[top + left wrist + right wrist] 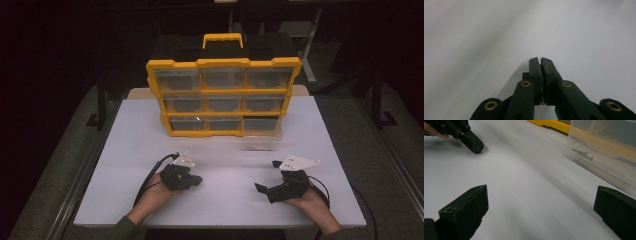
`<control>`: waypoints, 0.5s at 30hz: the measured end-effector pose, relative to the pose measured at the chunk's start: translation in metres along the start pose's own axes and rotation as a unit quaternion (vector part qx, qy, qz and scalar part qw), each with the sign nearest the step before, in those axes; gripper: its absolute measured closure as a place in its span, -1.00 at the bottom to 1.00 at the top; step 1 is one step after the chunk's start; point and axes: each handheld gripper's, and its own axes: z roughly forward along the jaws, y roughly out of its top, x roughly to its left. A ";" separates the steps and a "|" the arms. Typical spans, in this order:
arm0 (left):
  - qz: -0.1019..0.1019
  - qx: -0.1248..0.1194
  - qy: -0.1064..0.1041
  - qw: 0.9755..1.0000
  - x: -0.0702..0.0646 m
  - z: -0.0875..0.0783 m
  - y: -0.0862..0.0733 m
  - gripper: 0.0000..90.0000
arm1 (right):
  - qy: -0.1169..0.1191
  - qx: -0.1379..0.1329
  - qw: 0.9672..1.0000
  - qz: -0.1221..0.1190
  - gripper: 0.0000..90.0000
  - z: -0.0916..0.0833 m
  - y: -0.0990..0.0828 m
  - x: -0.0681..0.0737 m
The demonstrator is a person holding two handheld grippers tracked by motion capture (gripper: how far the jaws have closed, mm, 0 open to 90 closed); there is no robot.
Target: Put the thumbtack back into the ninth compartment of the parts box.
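Bare tabletop [220,170] btwn hands, clear drawer [261,141], organizer [223,97] prob. blocking ahead

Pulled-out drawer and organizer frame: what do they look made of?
The drawer looks like clear, glossy plastic: two screws show through its wall. The organizer frame looks like moulded yellow plastic with a matt finish, judging by its uniform colour and rounded edges.

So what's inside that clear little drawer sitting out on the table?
Two screws lie on the floor of the clear drawer, seen through its wall in the right gripper view. Its far end is out of frame, so anything more there can't be told.
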 end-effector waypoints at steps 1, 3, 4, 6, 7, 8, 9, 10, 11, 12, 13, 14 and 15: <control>0.000 0.001 -0.001 1.000 0.000 0.000 0.000 0.94 | 0.000 0.000 1.000 0.000 -1.00 0.000 0.000 0.000; 0.000 0.003 -0.002 1.000 0.001 0.000 0.001 0.94 | 0.000 0.000 1.000 0.000 -1.00 0.000 0.000 0.000; 0.001 0.003 -0.002 1.000 0.001 0.000 0.001 0.94 | -0.001 0.000 1.000 0.000 -1.00 0.000 0.000 0.000; 0.000 0.001 -0.003 1.000 0.002 0.000 0.003 0.94 | 0.000 -0.001 1.000 0.000 -1.00 0.000 0.000 0.000; 0.002 0.001 -0.004 1.000 0.003 -0.001 0.005 0.94 | 0.000 -0.001 1.000 0.001 -1.00 0.000 0.000 0.000; 0.002 -0.001 -0.005 1.000 0.004 -0.002 0.007 0.94 | 0.000 0.000 1.000 0.001 -1.00 0.000 0.000 0.000; 0.002 -0.001 -0.008 1.000 0.005 -0.002 0.008 0.94 | 0.000 0.000 1.000 0.001 -1.00 0.000 0.000 0.000; 0.003 -0.002 -0.012 1.000 0.006 -0.003 0.010 0.94 | 0.000 -0.001 1.000 0.001 -1.00 0.000 0.000 0.000; 0.001 -0.004 -0.014 1.000 0.007 -0.003 0.011 0.94 | 0.000 -0.001 1.000 0.001 -1.00 0.000 0.000 0.000; 0.000 -0.005 -0.018 1.000 0.008 -0.005 0.013 0.94 | 0.000 0.000 1.000 0.002 -1.00 0.000 0.000 0.000; -0.001 -0.008 -0.020 1.000 0.008 -0.005 0.014 0.94 | 0.000 0.000 1.000 0.002 -1.00 0.000 0.000 0.000; 0.001 -0.007 -0.021 1.000 0.009 -0.005 0.016 0.94 | 0.000 0.000 1.000 0.002 -1.00 0.000 0.000 0.000; 0.002 -0.007 -0.023 1.000 0.010 -0.006 0.018 0.94 | 0.000 0.000 1.000 0.002 -1.00 0.000 0.000 0.000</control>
